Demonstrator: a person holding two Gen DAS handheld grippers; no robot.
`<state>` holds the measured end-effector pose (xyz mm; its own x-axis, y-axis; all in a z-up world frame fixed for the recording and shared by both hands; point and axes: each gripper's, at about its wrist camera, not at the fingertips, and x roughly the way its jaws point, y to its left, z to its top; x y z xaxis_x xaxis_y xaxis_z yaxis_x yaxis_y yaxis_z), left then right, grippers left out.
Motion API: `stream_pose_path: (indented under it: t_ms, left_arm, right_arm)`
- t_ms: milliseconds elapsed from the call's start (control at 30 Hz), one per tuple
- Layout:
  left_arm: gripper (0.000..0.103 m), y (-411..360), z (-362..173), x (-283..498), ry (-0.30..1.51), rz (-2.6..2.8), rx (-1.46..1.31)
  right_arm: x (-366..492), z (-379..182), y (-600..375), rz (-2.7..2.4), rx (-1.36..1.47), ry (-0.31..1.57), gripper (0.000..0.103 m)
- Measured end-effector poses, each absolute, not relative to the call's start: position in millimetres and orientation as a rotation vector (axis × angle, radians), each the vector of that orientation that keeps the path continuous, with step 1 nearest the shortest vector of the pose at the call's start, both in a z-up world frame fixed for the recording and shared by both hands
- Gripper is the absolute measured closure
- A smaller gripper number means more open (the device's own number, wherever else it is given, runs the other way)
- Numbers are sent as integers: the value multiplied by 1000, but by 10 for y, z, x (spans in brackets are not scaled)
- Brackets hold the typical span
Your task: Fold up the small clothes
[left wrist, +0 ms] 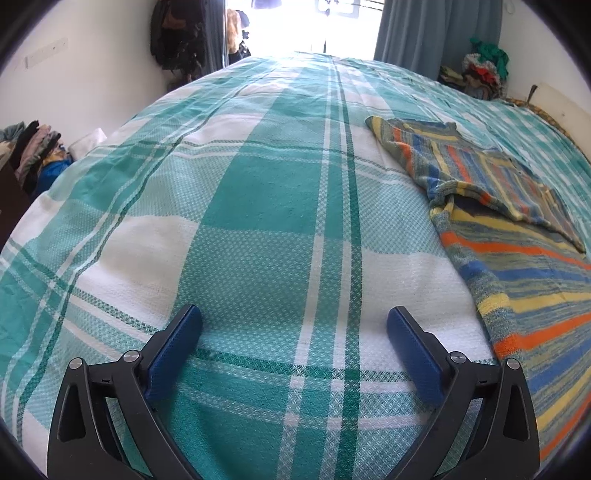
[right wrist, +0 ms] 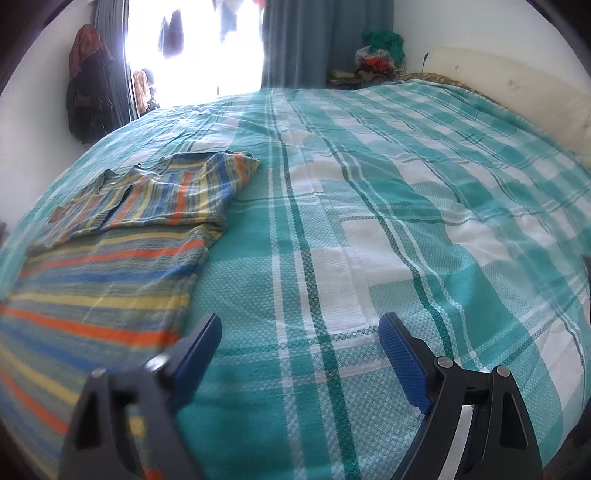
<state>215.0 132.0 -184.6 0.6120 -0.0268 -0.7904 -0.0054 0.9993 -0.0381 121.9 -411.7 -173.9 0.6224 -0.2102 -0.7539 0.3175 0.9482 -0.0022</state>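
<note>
Bed [left wrist: 258, 206], wide, covered edge to edge by a teal, pale-green and white plaid spread with dark green lines; weave lightly creased, otherwise flat. Room: white walls; bright window [left wrist: 306, 26] beyond the far edge of the bed, overexposed, with blue-grey curtains [left wrist: 436, 33] to either side. Dark garments [left wrist: 177, 37] hang on the wall left of the window. Heap of mixed clothes [left wrist: 484, 70], green, red and patterned, in the far right corner of the room, beside a pale headboard [right wrist: 517, 85] running along the bed's right edge. Second stack of folded clothes [left wrist: 33, 147] off the left edge of the bed, on dark furniture only partly in view. No containers in view. Striped knitted top [left wrist: 517, 229], bands of orange, yellow, blue and grey-green, lies flat on the spread near the bed's near edge, its upper part with the sleeve folded over onto the body; in the left wrist view it sits to the right of the left tool [left wrist: 294, 325], in the right wrist view to the left of the right tool [right wrist: 300, 330], so it lies between the two. Left tool: blue-padded fingers spread wide, holding nothing, above bare spread just beside the top's edge. Right tool: fingers likewise spread wide, holding nothing, its left finger [right wrist: 195, 354] over the top's right edge; contact cannot be told.
</note>
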Motion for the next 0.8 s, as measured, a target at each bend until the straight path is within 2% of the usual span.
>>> stream_pose_path:
  t_ms: [167, 800]
  left_arm:
    - [1, 1331, -1863, 2156, 911, -17, -49]
    - [1, 1396, -1873, 2147, 882, -52, -111]
  right_arm:
    - [1240, -1886, -4181, -300, 175, 831, 8]
    - [1245, -1978, -4178, -294, 181, 810, 3]
